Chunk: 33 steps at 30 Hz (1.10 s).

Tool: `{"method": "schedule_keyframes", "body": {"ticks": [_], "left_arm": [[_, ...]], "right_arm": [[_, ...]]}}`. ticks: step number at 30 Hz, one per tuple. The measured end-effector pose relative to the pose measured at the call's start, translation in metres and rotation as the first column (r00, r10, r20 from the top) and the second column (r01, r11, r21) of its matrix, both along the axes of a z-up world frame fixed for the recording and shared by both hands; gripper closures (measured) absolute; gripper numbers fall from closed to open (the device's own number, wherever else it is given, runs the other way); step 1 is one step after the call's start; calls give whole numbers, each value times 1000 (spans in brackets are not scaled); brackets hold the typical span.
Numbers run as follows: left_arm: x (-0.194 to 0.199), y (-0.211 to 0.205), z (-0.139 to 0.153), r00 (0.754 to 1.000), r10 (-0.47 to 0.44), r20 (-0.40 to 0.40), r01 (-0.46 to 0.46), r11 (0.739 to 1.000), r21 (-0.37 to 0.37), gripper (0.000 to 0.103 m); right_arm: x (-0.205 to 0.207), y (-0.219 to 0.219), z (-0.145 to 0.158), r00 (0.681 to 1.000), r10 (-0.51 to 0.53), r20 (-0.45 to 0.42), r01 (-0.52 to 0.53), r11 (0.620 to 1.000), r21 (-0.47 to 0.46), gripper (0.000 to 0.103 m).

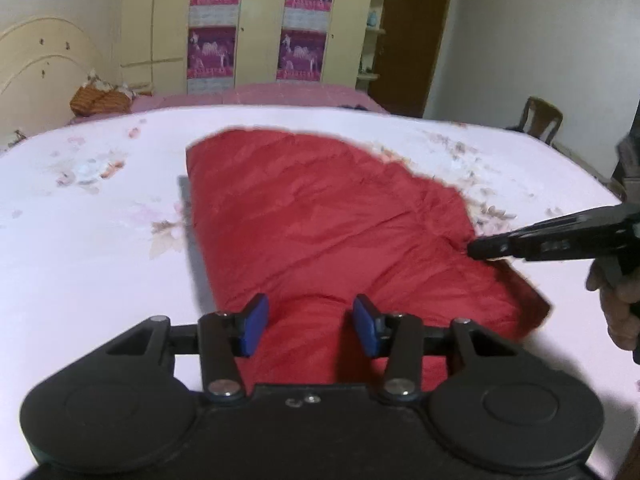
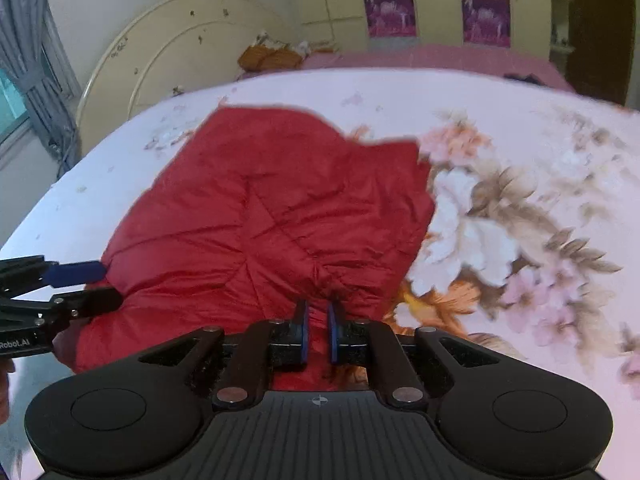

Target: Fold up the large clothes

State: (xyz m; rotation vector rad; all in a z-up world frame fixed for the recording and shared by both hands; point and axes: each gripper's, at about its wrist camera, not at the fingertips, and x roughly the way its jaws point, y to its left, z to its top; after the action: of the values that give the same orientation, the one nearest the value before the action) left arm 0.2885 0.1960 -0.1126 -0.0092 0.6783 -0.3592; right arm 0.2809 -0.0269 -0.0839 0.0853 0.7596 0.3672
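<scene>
Red quilted puffer jacket [image 1: 320, 220] lies flat on the white floral bedsheet [image 1: 92, 248], partly folded. In the left wrist view its long axis runs from the near edge at 6 o'clock away toward 11 o'clock, tapering to a rounded far end.

Nearest: left gripper [image 1: 308, 324], blue pads set wide apart, jaws open, straddling a raised fold of red fabric at the jacket's near edge; not clamped on it. In the right wrist view the same gripper [image 2: 102, 284] enters at 9 o'clock, fingers spread at the jacket's edge.

Right gripper [image 2: 317, 332]: jaws nearly closed, narrow gap, a pinch of red fabric held between the pads at the jacket's near hem. From the left wrist view it [image 1: 476, 248] comes in at 3 o'clock, tip touching the jacket's right edge.

Farther: pink bedspread [image 1: 280, 94] at 12 o'clock, orange wicker basket [image 1: 100, 100] at 10 o'clock, cream curved headboard [image 2: 172, 56], yellow wardrobe with purple posters [image 1: 260, 20], brown wooden chair [image 1: 540, 118] at 2 o'clock.
</scene>
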Motion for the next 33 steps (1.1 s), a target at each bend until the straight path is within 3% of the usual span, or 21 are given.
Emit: {"method": "schedule_keyframes", "body": {"ticks": [3,5,9,14,30,32,33], "left_arm": [[-26,1,8,999,18,31,-18,1000,-18,58],[-35,-2,2,999,30,34,-29,999,-18,58],[-44,-8,-11,997,75,29,-74,997,-17,58],[-43,-9,-19,995,103,13,-103,995,3,57],[-43,-15,-19,990,141,4,-141,989,51,57],[-48,-14,-13,987,159,-2,-159,986,38,48],[-52,-15,-10,985,175,3,-175,984,37,16]], "right_arm": [[-41,0,26,994,50,93,-56,997,60,95],[-60,6,26,989,94,118,-102,993,64,95],[-69,17,-2,992,102,71,-103,995,7,95],[-57,15,-22,999,51,4,-51,998,36,95],[-56,18,-18,999,42,-30,-41,999,17,95],[-63,13,-9,1000,23,-13,-23,999,29,95],[-68,10,-3,1000,4,2,-4,1000,25,94]]}}
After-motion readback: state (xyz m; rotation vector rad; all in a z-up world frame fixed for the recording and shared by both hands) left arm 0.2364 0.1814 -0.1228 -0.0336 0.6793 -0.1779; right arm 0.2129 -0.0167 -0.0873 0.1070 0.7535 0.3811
